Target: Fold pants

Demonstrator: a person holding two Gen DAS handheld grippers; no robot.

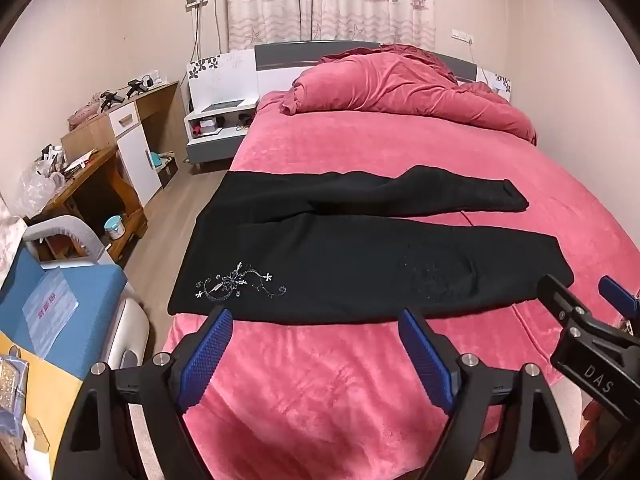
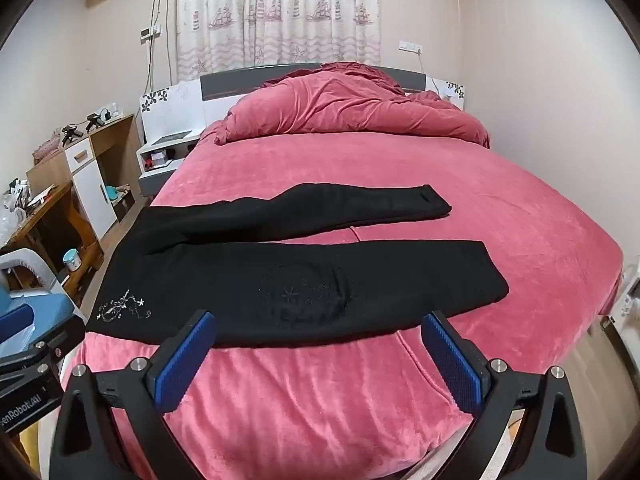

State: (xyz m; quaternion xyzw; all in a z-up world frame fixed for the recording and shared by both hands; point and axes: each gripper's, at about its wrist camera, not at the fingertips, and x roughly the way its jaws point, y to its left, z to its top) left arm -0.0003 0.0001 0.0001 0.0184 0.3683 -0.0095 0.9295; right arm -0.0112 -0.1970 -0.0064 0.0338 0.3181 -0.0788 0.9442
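Observation:
Black pants (image 1: pixel 340 256) (image 2: pixel 280 276) lie flat across a pink-covered bed (image 1: pixel 320 392) (image 2: pixel 320 400), waist at the left edge, both legs stretched to the right. Silver embroidery (image 1: pixel 236 284) (image 2: pixel 122 306) marks the near hip. My left gripper (image 1: pixel 316 320) hovers open just in front of the near leg's hem side, nothing between its blue pads. My right gripper (image 2: pixel 318 322) (image 1: pixel 588 292) is open too, above the bed's near part, short of the near leg's edge. Neither touches the cloth.
A bunched pink duvet (image 1: pixel 412 84) (image 2: pixel 352 108) lies at the headboard. Left of the bed stand a white nightstand (image 1: pixel 216 120), a wooden desk with clutter (image 1: pixel 92 184) and a blue chair (image 1: pixel 68 300). Wall runs close along the bed's right side.

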